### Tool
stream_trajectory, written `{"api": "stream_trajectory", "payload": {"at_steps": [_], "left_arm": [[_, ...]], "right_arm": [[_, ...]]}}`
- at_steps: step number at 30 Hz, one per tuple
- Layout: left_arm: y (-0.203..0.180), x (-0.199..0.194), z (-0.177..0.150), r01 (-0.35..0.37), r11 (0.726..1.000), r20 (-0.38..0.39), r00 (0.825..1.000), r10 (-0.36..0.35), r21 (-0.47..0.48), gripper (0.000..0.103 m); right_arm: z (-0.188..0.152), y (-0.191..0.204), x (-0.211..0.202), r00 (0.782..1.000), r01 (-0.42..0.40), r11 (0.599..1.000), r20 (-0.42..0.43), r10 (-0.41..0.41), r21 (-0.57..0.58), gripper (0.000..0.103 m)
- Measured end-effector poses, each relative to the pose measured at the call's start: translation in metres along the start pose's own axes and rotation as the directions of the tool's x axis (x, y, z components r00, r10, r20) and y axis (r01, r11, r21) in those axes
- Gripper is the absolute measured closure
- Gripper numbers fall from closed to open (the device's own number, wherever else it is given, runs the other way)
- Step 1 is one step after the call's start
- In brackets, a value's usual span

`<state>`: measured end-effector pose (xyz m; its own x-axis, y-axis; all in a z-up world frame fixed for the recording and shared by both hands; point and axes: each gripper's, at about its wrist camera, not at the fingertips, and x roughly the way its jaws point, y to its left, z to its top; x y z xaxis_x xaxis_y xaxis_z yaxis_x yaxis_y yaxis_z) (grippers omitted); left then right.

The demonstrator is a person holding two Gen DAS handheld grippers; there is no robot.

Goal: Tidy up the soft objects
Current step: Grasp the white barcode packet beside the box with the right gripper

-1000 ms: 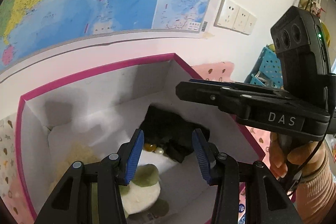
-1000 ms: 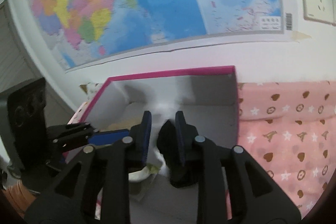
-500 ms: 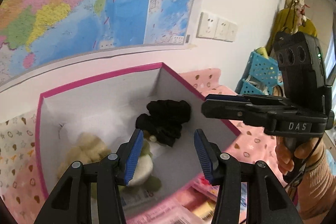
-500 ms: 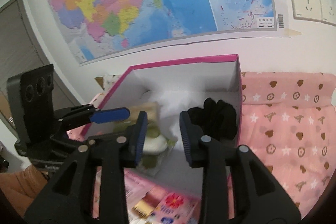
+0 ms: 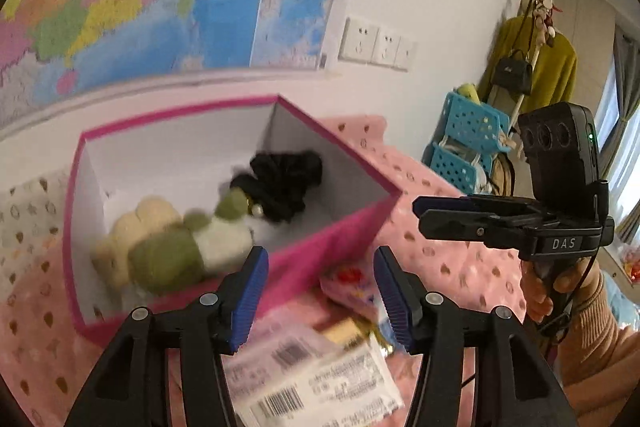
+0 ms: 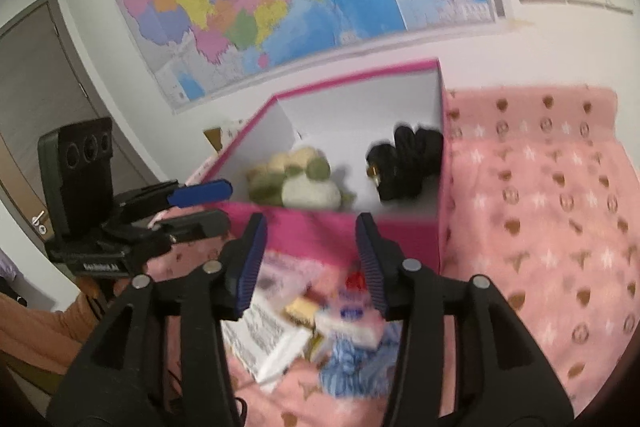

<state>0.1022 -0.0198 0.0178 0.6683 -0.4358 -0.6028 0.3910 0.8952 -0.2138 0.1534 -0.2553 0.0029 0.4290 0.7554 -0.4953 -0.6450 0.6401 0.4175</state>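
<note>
Soft toys [image 5: 176, 247] and a black cloth [image 5: 286, 183] lie in the pink box [image 5: 340, 231]. 1 second ago the right gripper [image 6: 310, 257] gripped that cloth; now both it and the left gripper [image 5: 318, 293] hover outside, jaws wide and empty, over loose packets [image 6: 344, 319] awaiting sorting.

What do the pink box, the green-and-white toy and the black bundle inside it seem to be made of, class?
Pink box: probably cardboard, matte; thin flat walls, white inside.
Green-and-white toy: plush, fuzzy outline.
Black bundle: apparently soft cloth, crumpled folds; blur hides the weave.
</note>
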Motion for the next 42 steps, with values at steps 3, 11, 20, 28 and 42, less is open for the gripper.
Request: {"api": "stream_trajectory", "payload": {"at_steps": [3,11,20,28,42], "left_arm": [[0.000,0.003,-0.016,0.016,0.999,-0.025,1.000,-0.017,-0.032,0.047],[-0.001,0.017,-0.048,0.004,0.997,-0.097,0.995,-0.012,-0.079,0.047],[0.008,-0.001,-0.079,-0.048,0.993,-0.130,0.991,0.033,-0.111,0.047],[0.021,-0.014,-0.105,-0.081,0.980,-0.154,0.987,0.053,-0.182,0.042],[0.024,-0.002,-0.121,0.022,0.975,-0.205,0.976,-0.068,-0.221,0.030]], "right_arm": [[-0.019,-0.008,0.002,0.999,0.024,0.999,-0.025,-0.023,0.037,0.051],[-0.061,-0.029,0.010,0.993,0.081,0.989,-0.094,-0.069,0.124,0.050],[-0.085,0.010,0.010,0.989,-0.040,0.998,-0.142,0.045,0.040,0.051],[-0.115,0.025,0.045,0.963,-0.086,0.994,-0.248,0.102,0.073,0.050],[-0.120,0.034,0.056,0.968,-0.082,0.992,-0.231,0.102,0.093,0.052]]}}
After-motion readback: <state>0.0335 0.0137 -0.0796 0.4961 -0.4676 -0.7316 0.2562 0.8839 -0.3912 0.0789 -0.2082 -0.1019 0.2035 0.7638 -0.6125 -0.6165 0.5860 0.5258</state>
